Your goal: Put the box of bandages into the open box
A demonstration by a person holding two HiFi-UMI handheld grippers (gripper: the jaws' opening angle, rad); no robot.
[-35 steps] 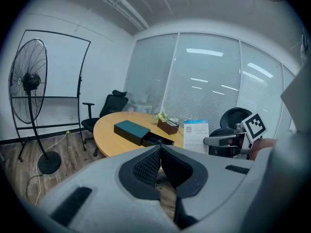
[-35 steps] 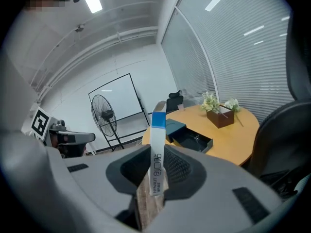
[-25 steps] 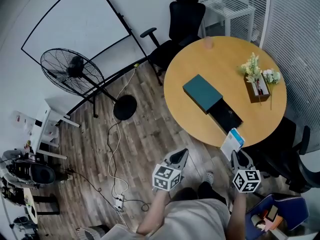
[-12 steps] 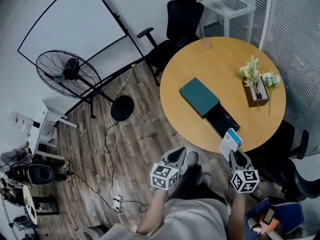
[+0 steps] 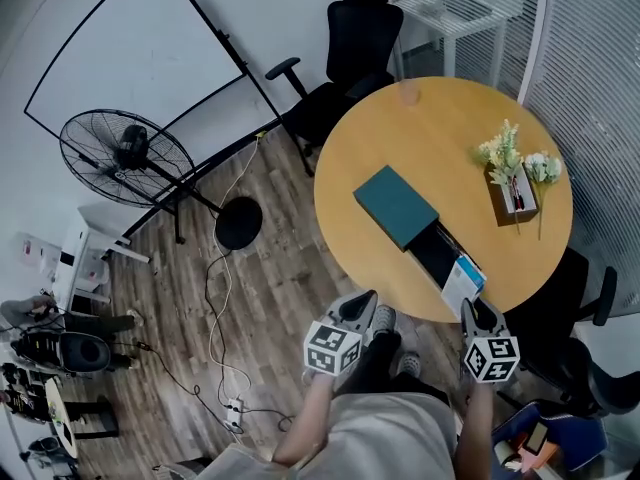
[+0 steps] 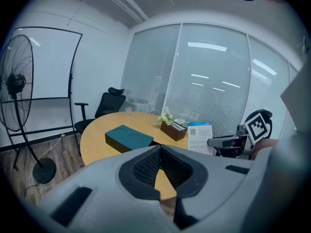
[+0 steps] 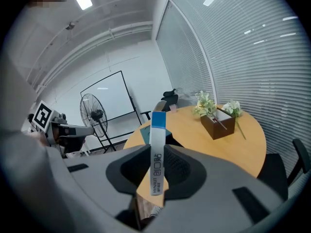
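One slip risk
Right claw (image 5: 471, 308) is clamping the box of bandages (image 5: 464, 279) edge-on near the open box (image 5: 436, 251); twisting loose, it may land outside. Left claw (image 5: 366, 301) is hanging closed.

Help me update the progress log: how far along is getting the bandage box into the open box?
Done: the bandage box is picked up and clamped in the right gripper. In hand: it hangs at the near end of the open box, whose black tray is slid out of its teal sleeve on the round table. Left: lower it into the tray and release.
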